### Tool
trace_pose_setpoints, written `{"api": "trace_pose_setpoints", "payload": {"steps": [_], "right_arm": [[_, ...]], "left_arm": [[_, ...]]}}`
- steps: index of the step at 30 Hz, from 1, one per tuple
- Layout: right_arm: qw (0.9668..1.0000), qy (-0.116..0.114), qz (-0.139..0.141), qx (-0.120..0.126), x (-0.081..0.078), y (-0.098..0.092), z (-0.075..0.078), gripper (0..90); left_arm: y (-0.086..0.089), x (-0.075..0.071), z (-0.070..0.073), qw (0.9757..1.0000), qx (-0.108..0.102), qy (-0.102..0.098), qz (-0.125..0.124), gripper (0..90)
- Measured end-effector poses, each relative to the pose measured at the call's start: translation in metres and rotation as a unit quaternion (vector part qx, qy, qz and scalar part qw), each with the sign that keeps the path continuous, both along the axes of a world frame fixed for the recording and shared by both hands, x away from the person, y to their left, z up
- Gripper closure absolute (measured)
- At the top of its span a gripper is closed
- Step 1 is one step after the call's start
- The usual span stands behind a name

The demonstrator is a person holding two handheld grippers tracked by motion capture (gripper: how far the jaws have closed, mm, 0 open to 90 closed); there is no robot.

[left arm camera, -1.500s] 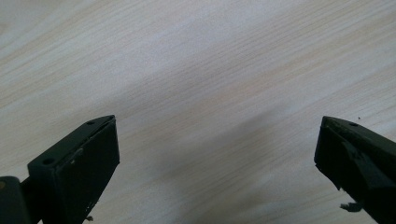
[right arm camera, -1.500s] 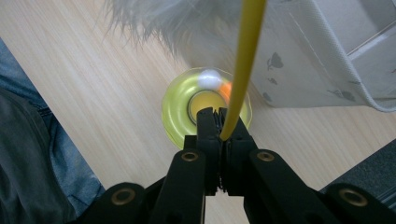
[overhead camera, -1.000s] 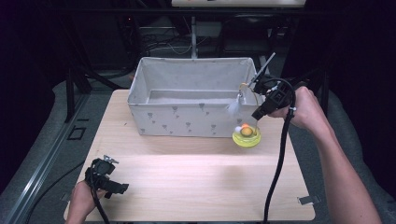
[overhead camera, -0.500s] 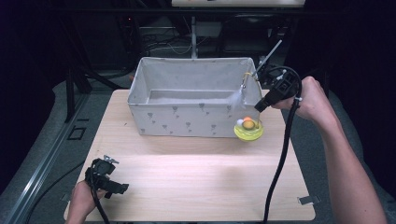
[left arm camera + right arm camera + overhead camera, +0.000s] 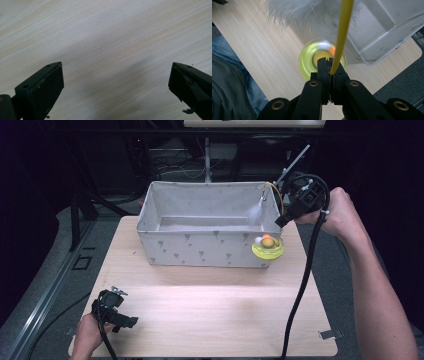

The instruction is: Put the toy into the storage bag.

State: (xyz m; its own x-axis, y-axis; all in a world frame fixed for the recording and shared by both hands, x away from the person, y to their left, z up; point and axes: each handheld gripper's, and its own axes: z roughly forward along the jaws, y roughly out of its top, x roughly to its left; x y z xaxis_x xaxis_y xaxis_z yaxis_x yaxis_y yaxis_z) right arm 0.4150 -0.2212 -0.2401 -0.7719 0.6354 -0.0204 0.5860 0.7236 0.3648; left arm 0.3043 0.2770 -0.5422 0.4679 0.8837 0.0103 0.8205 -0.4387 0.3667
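Yellow toy (image 5: 322,58) blurred behind fingers (image 5: 323,72)

A pale wood table (image 5: 210,320) fills the middle and lower part of the frame, lit brightly from above while the room around it lies in near darkness. Grey floor (image 5: 60,270) shows at lower left, crossed by a metal rail (image 5: 47,295). At upper centre, behind the table, cables (image 5: 185,165) hang among dark frames. A bright strip (image 5: 250,122) glows along the top edge.
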Motion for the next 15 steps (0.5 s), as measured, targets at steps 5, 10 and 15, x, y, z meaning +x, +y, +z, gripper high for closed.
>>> {"api": "trace_pose_setpoints", "payload": {"steps": [5,10,15], "right_arm": [[1.0000,-0.007,-0.004,0.000,0.006,0.001,0.013,88.4],[0.9998,-0.015,-0.010,0.002,0.013,0.004,0.027,88.4],[0.9997,-0.020,-0.016,0.003,0.021,0.005,0.037,88.4]], "left_arm": [[0.000,0.000,0.000,1.0000,-0.001,-0.001,0.001,0.1],[0.000,0.001,-0.001,1.0000,-0.002,0.000,0.000,0.1],[0.000,0.001,-0.001,1.0000,-0.001,0.001,-0.001,0.1]]}}
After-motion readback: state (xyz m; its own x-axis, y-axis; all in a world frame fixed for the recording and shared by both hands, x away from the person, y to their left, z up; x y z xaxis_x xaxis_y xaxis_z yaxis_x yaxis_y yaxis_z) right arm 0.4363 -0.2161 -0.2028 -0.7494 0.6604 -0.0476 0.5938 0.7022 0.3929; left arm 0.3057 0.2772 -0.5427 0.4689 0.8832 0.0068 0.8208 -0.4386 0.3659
